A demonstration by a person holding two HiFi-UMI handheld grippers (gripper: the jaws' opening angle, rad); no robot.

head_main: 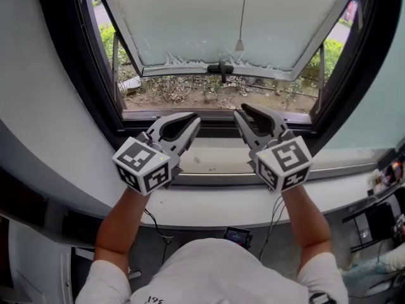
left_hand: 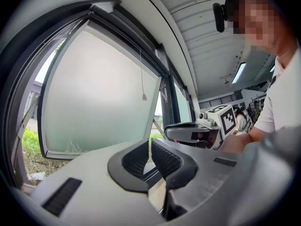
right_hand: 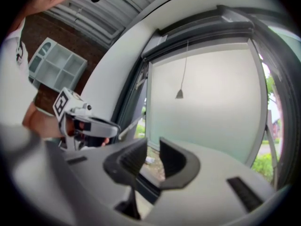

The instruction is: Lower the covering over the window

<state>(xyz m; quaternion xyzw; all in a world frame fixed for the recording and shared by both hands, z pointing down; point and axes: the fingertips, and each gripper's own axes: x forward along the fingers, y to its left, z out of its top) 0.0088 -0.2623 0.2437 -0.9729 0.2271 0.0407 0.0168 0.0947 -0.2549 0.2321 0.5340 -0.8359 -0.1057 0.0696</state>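
Cord [head_main: 242, 11] with a small cone weight [head_main: 240, 45] at its end hangs straight down in front of the frosted window pane [head_main: 190, 24]. It is the way to the blind, which I judge is rolled up in the dark box [right_hand: 202, 31] along the top of the frame. The weight lies above and ahead of both claws, about midway across the window, almost in line with the right claw [head_main: 243, 111]. That claw is the nearer one; its jaws stand apart with nothing between them. The left claw [head_main: 195, 120] is closed and empty. The cord runs up and down, so a claw has to close on it from the sides. Open air surrounds the cord. The pane's handle [head_main: 220, 68] and the sill [head_main: 215, 160] sit below it, and the frame sides are well apart.
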